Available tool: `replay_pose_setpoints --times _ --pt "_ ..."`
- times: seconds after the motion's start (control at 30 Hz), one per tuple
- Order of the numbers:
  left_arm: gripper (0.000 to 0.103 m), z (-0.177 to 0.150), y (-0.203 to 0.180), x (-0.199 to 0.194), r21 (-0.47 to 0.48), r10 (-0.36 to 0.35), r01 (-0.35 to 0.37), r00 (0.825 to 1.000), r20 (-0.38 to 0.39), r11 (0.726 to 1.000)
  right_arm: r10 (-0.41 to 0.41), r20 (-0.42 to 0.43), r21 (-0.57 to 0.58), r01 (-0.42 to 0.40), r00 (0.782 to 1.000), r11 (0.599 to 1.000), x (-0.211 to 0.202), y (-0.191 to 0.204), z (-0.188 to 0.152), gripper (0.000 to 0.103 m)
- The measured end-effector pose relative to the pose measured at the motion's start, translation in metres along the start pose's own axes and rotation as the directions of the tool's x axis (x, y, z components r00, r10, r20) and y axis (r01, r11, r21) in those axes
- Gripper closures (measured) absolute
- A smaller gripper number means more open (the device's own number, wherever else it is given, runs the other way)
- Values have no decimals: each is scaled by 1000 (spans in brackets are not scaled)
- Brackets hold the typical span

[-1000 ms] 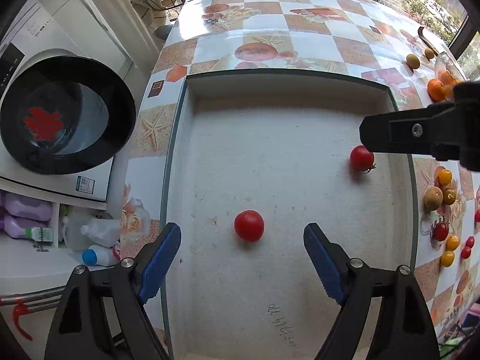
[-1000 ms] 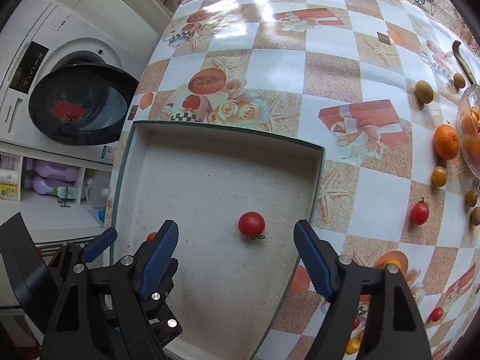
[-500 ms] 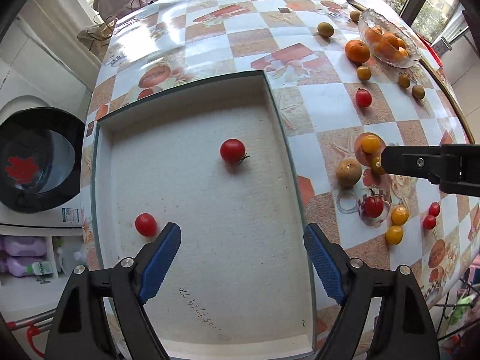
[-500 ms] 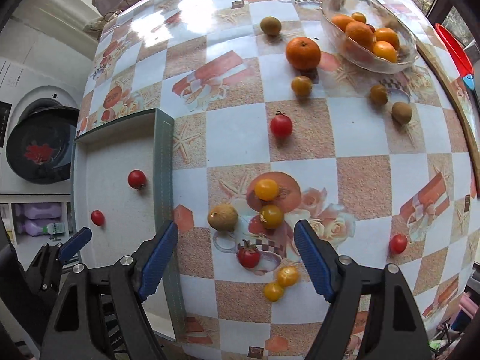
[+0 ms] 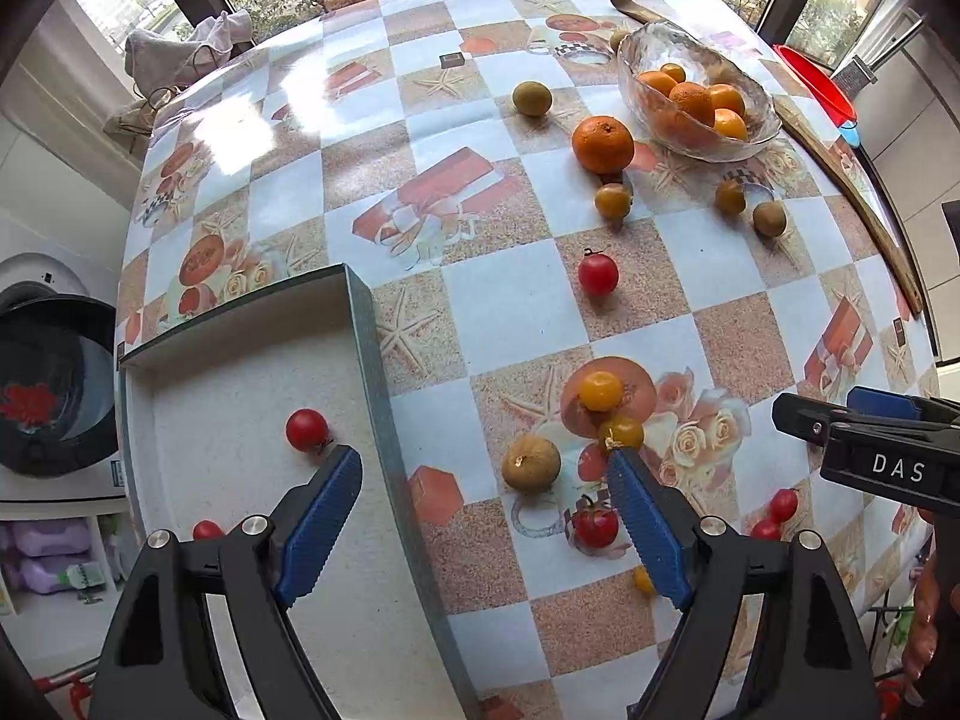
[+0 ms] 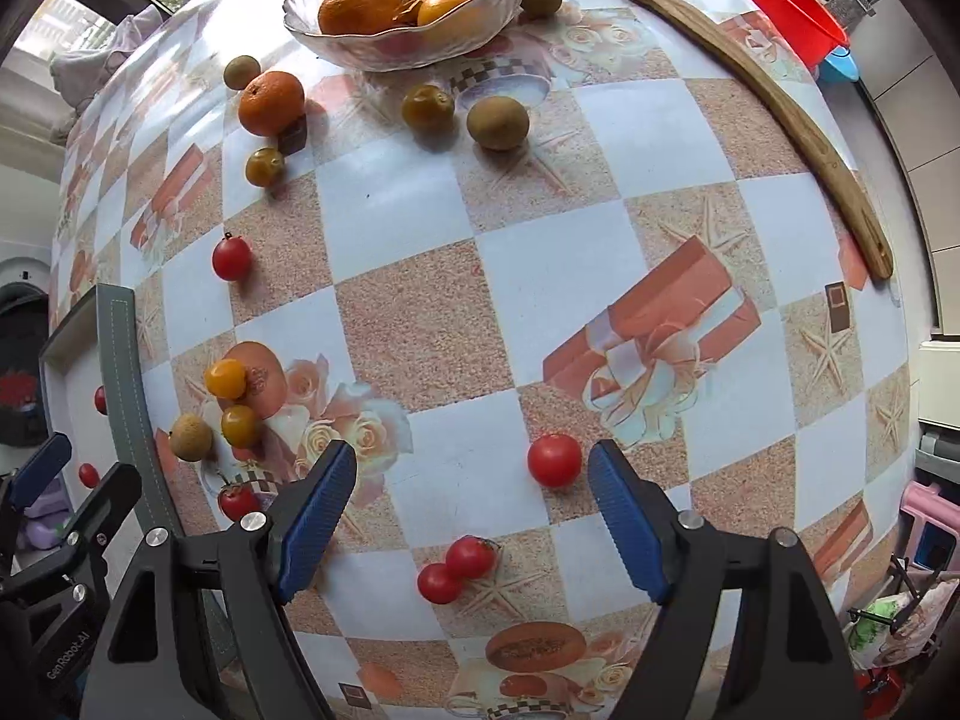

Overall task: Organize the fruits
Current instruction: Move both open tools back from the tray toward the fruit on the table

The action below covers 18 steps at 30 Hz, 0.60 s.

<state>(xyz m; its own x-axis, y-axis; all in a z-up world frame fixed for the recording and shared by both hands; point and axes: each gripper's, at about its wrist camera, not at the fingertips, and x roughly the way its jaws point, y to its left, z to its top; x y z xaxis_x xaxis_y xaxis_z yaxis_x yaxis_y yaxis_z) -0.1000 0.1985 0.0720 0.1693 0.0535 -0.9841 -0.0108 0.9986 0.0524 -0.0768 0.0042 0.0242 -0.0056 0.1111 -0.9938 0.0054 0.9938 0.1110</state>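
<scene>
A grey tray [image 5: 372, 360] at the table's left holds two red tomatoes [image 5: 306, 429]. My left gripper [image 5: 483, 483] is open and empty, spanning the tray's right wall, with a brown fruit [image 5: 531, 463] and a red tomato [image 5: 596, 527] between its fingers. My right gripper [image 6: 471, 480] is open and empty over the table; a red tomato [image 6: 554, 459] lies just inside its right finger, and two more [image 6: 456, 569] lie nearer. Yellow tomatoes [image 6: 227, 378] lie to its left. A glass bowl [image 6: 408, 42] of oranges stands at the back.
A loose orange [image 5: 602, 143], small brown and yellow fruits [image 5: 531, 98] and a red tomato [image 5: 597, 274] lie scattered mid-table. A curved wooden strip [image 6: 780, 114] runs along the right edge. A red basin [image 6: 792, 12] and a washing machine [image 5: 42, 396] stand beyond the table.
Both grippers have swung right, away from the tray and out over the patterned tablecloth. Both stay open and empty. The fruits have not moved.
</scene>
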Motion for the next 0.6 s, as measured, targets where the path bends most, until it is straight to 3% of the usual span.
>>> replay_pose_setpoints --times 0.27,0.6 --pt "18 41 -24 30 -33 3 -4 1000 -17 999 -10 27 -24 11 1000 1000 7 -27 43 21" --pt "18 69 -39 71 -34 35 -36 999 -29 999 -26 92 -106 36 995 994 16 -15 91 21"
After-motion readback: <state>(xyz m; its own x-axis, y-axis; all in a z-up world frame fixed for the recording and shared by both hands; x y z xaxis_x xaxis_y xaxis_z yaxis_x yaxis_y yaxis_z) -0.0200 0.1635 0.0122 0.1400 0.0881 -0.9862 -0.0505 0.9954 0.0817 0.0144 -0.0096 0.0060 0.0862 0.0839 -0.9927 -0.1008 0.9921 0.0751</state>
